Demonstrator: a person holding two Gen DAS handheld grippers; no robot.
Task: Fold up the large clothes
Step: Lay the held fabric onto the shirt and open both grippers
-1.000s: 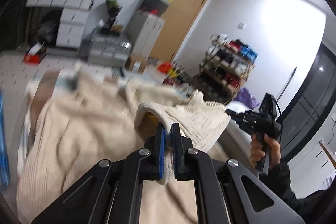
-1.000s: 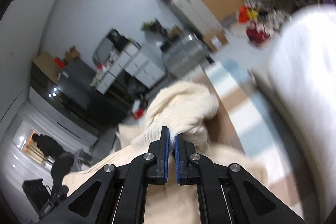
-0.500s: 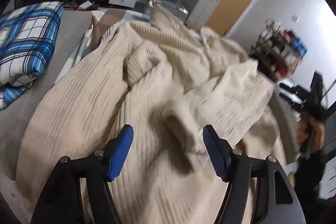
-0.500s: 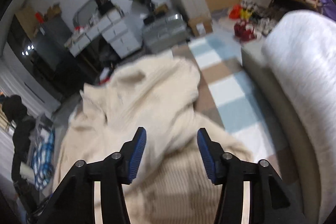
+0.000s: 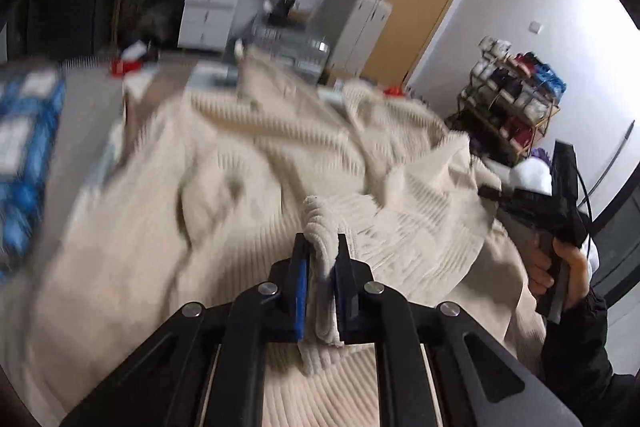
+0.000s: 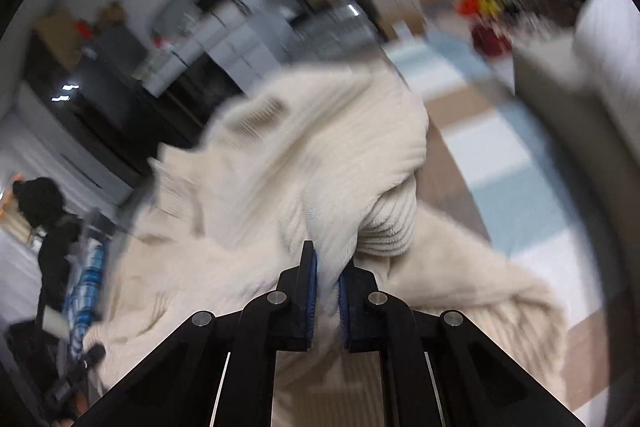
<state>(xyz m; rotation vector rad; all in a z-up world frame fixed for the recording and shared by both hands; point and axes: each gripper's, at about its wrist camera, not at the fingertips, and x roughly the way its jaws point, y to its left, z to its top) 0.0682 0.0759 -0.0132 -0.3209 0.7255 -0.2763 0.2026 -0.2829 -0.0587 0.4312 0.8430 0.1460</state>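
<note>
Right now both claws are closing on the same big cream ribbed sweater [image 5: 248, 195], which lies spread and rumpled over a checked blanket [image 6: 504, 163] of blue, brown and white squares. The left gripper [image 5: 320, 247] points down at the knit, and a thick fold of the fabric stands up between its blue pads [image 5: 299, 291]; the pads press on it from both sides, with the tip of the fold poking out just past the fingertips. Beyond that claw the rest of the sweater stretches away in ridges and creases. Off to its right, a hand [image 5: 560, 267] in a dark sleeve [image 5: 580, 347] grips the handle of the other black tool.

The right gripper [image 6: 326, 259] is likewise clamped on the knit: a bunch of cream fabric runs between its blue pads [image 6: 311, 299], and a rolled, ribbed cuff or hem [image 6: 388, 223] sits just ahead and to the right of the fingertips. The picture is blurred, so finer detail of that fold cannot be made out. Far to the left of this claw lies something blue plaid [image 6: 86, 287].
</note>
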